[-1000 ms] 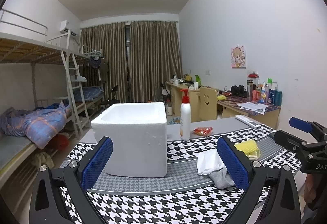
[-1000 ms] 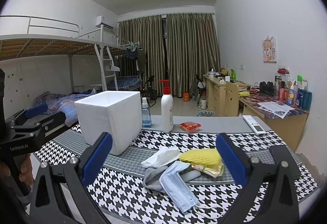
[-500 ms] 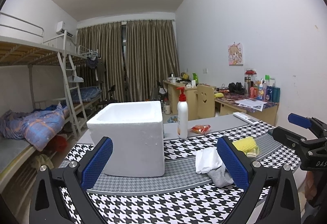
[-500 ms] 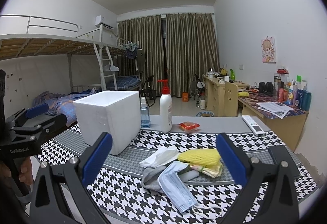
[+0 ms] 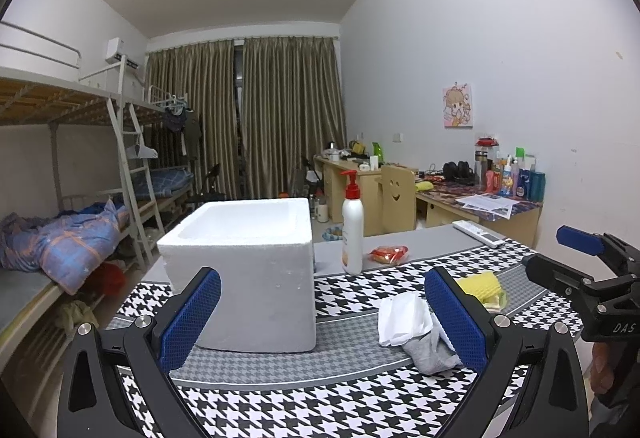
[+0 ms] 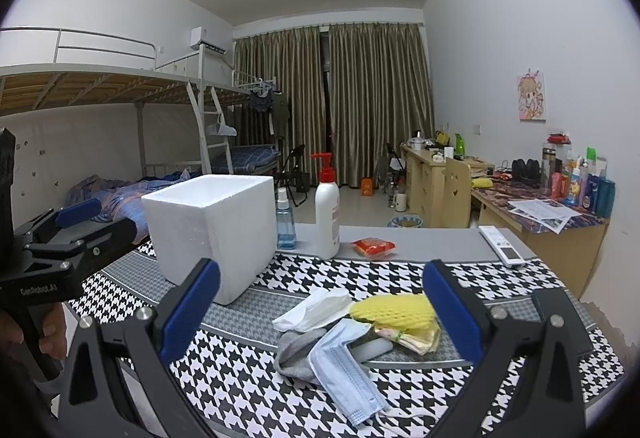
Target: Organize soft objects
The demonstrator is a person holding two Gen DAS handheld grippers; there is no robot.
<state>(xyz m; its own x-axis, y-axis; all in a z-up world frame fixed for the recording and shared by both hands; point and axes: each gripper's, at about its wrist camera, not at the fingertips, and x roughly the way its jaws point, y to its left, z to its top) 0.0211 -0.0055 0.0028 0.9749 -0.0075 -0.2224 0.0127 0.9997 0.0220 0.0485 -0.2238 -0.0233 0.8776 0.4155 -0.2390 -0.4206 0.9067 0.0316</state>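
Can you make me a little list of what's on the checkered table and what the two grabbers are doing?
box: white foam box, open top, upright
soft pile: yellow foam net, blue face mask, grey sock, white tissue
bottles: pump bottle, blue spray bottle
other: red packet, remote
left gripper: open, holding nothing
right gripper: open, facing the pile

grey sock (image 6: 298, 352) partly under face mask (image 6: 344, 370), desk bottle labels unreadable

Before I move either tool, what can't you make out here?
- Foam box floor: hidden by its walls, both views.
- Items under the yellow net and face mask: buried in the pile, right view.
- Pile's right part: behind the left tool's finger, left view.
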